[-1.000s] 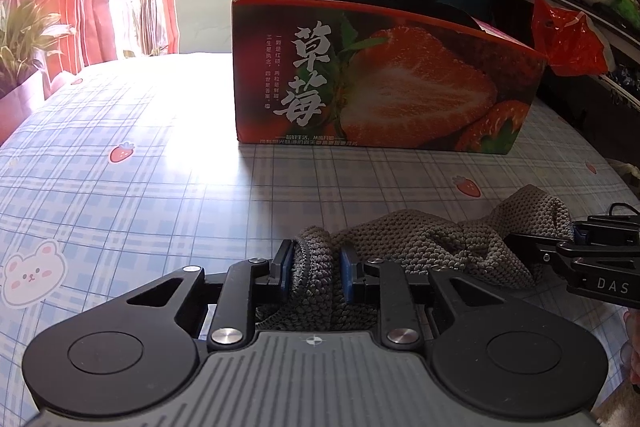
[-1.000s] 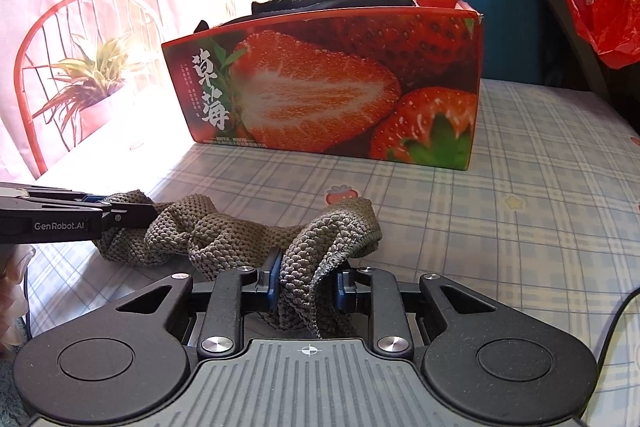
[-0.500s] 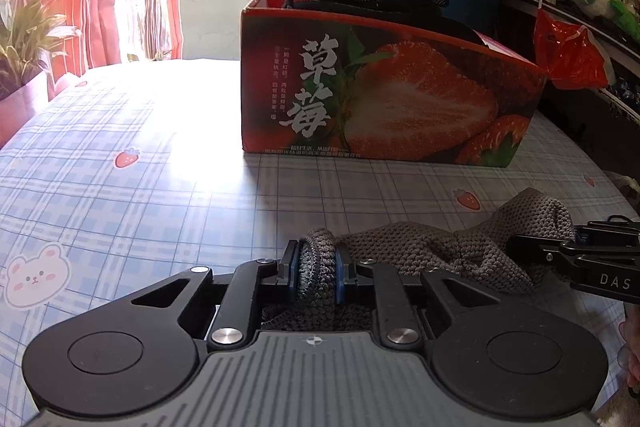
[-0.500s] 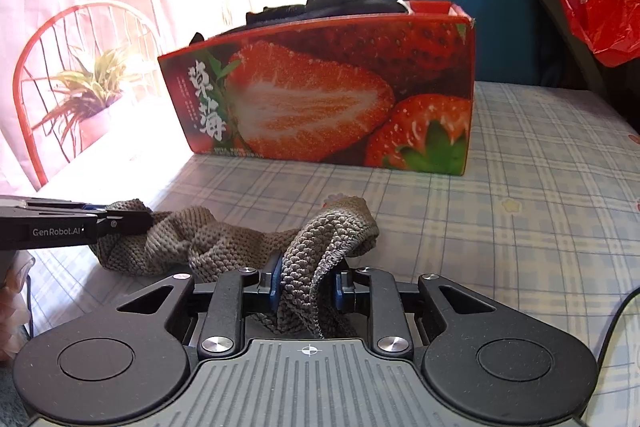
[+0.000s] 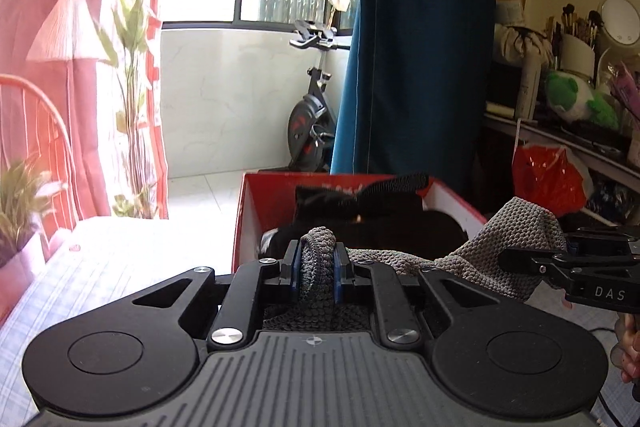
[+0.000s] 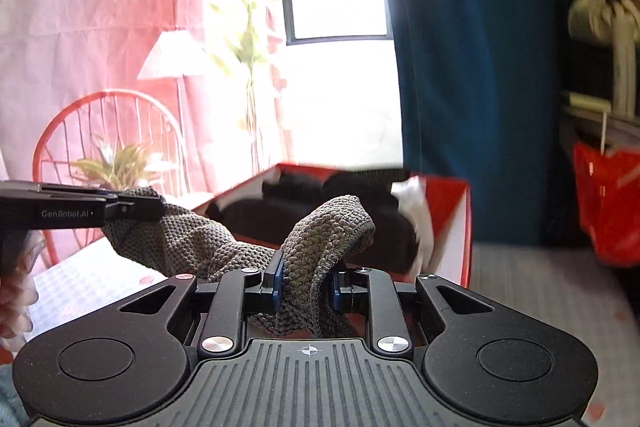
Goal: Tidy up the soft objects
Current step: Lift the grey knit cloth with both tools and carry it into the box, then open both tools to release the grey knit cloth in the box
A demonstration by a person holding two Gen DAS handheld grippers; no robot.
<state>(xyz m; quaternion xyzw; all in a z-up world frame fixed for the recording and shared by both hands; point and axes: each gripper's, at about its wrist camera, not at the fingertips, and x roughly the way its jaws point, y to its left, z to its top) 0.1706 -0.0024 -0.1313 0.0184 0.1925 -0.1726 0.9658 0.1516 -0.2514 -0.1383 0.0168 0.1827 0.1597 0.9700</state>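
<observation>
**Grey knit cloth held up between two claws**

The left claw [image 5: 316, 269] is clamped on one end of the grey knit cloth [image 5: 516, 247], its jaws having just closed tighter on the fabric. The right claw [image 6: 306, 285] is clamped on the other end. The cloth hangs stretched between them, off the counter [image 6: 540, 279], in front of the red box [image 6: 448, 211] near the counter's far edge, which holds dark soft items [image 6: 304, 211]
</observation>
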